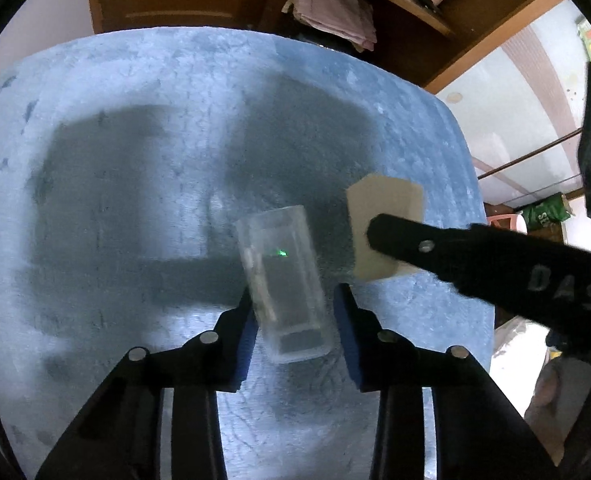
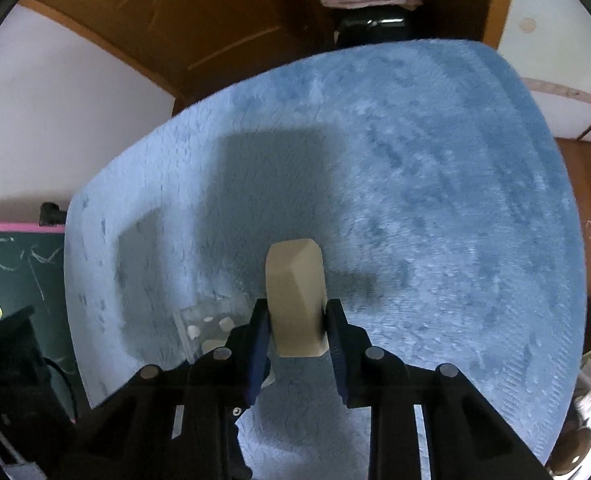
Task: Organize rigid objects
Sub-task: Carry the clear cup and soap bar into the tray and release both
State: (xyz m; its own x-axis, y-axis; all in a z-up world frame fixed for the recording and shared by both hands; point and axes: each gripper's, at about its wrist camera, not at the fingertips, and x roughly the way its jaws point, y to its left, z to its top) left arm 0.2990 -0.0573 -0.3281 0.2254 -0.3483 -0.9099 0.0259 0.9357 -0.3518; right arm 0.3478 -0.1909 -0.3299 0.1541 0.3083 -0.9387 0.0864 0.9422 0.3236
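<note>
Risk: clear box (image 1: 283,284) slips from left gripper (image 1: 293,320), jaws clamped on smooth walls. Right gripper (image 2: 297,330) jaws grip beige block (image 2: 295,300), just beside box on blue mat (image 2: 435,200).

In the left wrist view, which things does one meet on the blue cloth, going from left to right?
Left gripper's left finger → clear box → left gripper's right finger → beige block → right gripper's black finger.

The right tongs (image 1: 379,236) hid part of the beige block (image 1: 383,204); the clear plastic box (image 2: 205,326) sat partly behind a finger (image 2: 257,344).
</note>
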